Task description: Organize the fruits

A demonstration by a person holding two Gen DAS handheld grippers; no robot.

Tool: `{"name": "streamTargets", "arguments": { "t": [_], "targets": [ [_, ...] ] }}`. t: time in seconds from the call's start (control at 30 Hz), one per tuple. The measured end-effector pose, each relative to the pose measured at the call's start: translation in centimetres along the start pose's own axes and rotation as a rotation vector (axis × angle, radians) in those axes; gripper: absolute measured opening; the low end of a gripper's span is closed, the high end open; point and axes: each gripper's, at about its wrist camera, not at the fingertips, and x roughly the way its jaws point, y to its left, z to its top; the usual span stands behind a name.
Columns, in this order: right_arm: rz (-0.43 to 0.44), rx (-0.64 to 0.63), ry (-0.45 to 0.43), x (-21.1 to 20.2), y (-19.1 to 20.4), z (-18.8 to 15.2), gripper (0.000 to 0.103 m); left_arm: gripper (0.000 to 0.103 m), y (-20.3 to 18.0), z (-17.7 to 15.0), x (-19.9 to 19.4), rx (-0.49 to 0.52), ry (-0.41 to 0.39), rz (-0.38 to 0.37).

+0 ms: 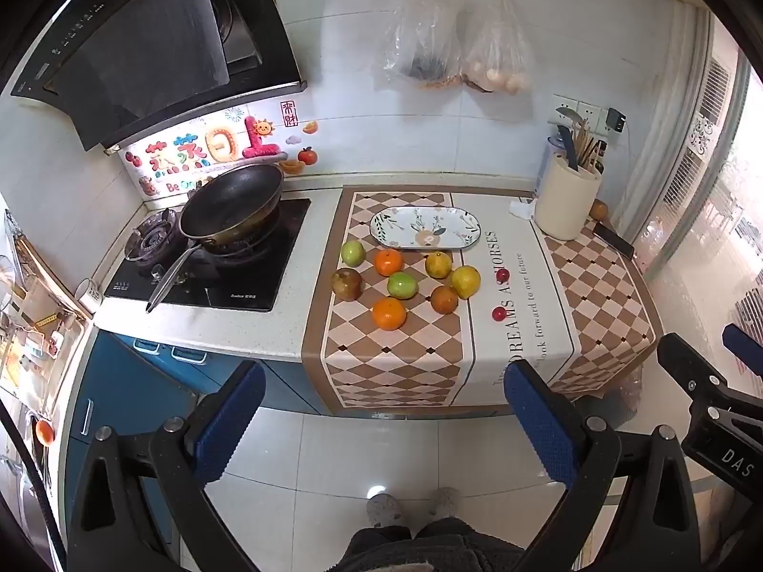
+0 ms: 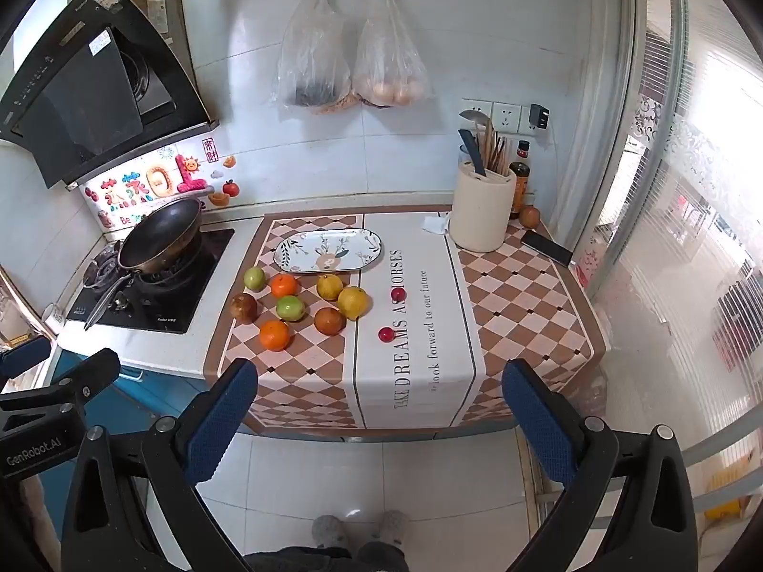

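Both grippers' fingers (image 1: 541, 424) spread wide — two oranges (image 1: 389, 313), two green apples (image 1: 402, 284), one plate (image 1: 425, 226).

Home kitchen. Evidence: gas hob (image 1: 210, 262) carrying a dark wok (image 1: 232, 205), slanted range hood (image 1: 143, 43) above, white tiled wall (image 2: 477, 47) with sockets (image 2: 505, 117), utensil crock (image 2: 481, 212), hanging food bags (image 2: 353, 66), blue base cabinets (image 1: 143, 381), checked counter cloth (image 2: 515, 305).

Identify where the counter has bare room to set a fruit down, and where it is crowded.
Free: the oval plate, and the white strip of the mat toward the counter's front edge. Crowded: the fruit cluster just in front of the plate.
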Motion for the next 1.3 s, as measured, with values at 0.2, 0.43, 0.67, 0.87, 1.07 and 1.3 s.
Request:
{"name": "streamTargets", "arguments": {
  "t": [0.2,0.43,0.67,0.87,1.07,1.3],
  "targets": [
    [0.000,0.000,-0.003,-0.2,0.0,0.0,0.103,0.102,-0.4,0.0,0.2,0.006,0.008,-0.002],
    [0.006,0.003,-0.006,-0.3,0.0,-0.3,0.103,0.102,-0.3,0.0,0.1,-0.007,-0.001,-0.002],
    [0.006,0.001,0.002,0.0,0.1,0.1,0.103,0.102,-0.2,0.5,-0.4,-0.005,-0.003,-0.006],
    [0.008,0.002,0.004,0.3,0.4,-0.1,0.103,0.102,-0.3,0.9,-0.8,-0.004,-0.001,-0.007],
    [0.011,0.003,0.009,-0.1,0.1,-0.3,0.103,0.102,-0.2,0.7,-0.7,-0.006,-0.001,-0.007],
    [0.011,0.006,0.008,0.3,0.4,-0.5,0.103,0.102,-0.3,1.0,-0.7,-0.005,-0.003,-0.007]
  ]
}}
